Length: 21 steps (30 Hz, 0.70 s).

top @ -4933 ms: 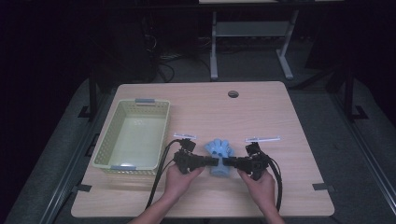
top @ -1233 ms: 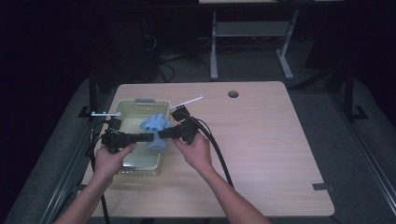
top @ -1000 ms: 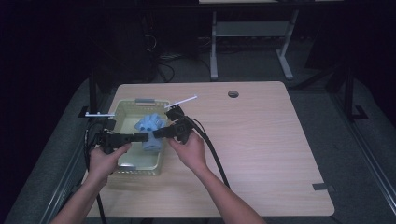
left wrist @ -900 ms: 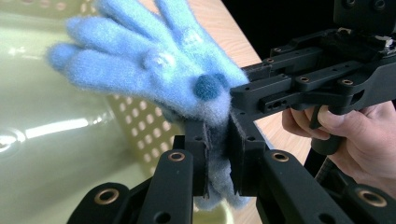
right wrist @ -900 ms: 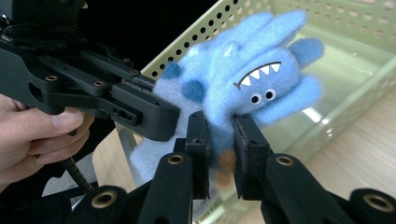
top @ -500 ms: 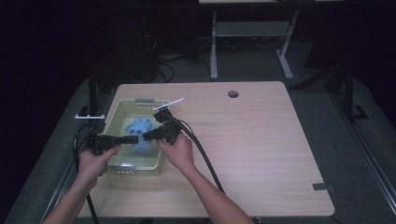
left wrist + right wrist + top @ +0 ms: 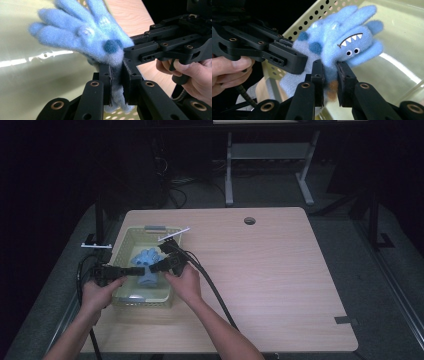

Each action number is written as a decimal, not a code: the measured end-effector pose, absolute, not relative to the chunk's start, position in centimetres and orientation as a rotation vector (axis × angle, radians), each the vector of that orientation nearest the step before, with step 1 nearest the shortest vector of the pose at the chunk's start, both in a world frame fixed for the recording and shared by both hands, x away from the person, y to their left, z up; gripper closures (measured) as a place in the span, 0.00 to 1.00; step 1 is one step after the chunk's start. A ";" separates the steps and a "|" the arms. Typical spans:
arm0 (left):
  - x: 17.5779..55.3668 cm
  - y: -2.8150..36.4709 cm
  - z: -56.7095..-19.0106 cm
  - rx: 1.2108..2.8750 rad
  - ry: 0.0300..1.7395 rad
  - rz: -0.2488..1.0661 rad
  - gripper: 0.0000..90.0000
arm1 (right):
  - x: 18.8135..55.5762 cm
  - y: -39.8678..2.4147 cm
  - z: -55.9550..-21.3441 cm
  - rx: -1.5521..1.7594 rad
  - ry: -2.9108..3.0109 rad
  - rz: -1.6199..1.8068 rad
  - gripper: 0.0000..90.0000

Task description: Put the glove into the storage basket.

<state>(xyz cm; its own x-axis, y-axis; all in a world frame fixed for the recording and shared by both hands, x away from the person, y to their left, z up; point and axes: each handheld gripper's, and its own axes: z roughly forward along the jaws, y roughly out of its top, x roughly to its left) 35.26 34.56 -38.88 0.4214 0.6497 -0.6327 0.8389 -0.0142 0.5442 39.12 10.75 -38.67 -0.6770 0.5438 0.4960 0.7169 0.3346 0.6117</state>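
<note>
As we judge it, set-down pending:
Glove (image 7: 146,268): over basket (image 7: 131,237), for lowering.
Left hand-held gripper (image 7: 115,82): clamps cuff.
Right hand-held gripper (image 7: 329,75): clamps glove, sharing load.

Blue glove (image 7: 146,265), formerly mid-table, now inside basket (image 7: 125,240).

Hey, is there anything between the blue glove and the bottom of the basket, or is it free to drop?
Nothing visible is in the way. The glove hangs over the basket, pinched by the left gripper and the right gripper. The basket floor below it looks bare, though the spot right under the glove is hidden.
</note>
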 end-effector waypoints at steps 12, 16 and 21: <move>36.1 34.9 -39.7 1.779 1.351 -0.239 0.90 | 40.1 11.7 -40.1 -1.193 -2.385 -1.204 0.84; 36.4 34.7 -40.1 1.817 1.389 -0.208 0.90 | 40.2 11.7 -40.1 -1.210 -2.427 -1.187 0.82; 36.9 34.0 -40.8 1.929 1.458 -0.180 0.90 | 40.2 11.4 -39.7 -1.228 -2.477 -1.177 0.81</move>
